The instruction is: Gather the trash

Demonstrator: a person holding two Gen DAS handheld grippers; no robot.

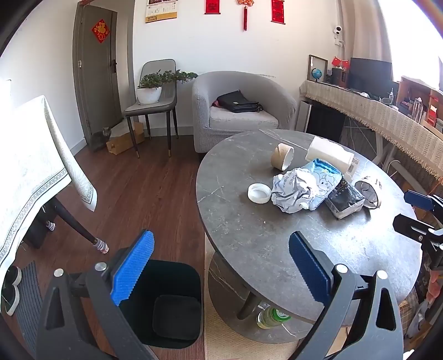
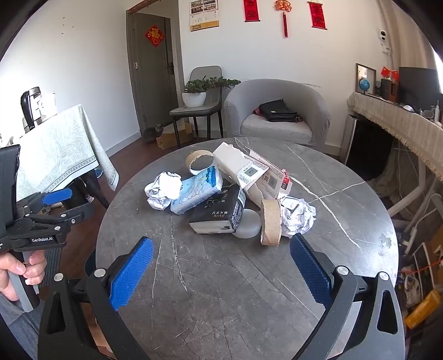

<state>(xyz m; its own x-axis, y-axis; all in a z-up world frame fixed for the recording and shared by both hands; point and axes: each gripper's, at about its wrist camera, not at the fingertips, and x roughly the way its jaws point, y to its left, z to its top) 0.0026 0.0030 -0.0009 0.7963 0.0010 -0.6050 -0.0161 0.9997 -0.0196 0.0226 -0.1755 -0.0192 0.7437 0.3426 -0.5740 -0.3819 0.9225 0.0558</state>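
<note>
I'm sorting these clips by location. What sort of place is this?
Most likely a home living room: a grey armchair with a black bag on it, a potted plant on a chair, and red hangings on the wall.

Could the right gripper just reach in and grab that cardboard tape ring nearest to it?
Probably yes. The right gripper is wide open and empty, and only bare round table lies between it and the cardboard ring, though crumpled paper sits close beside it.
</note>
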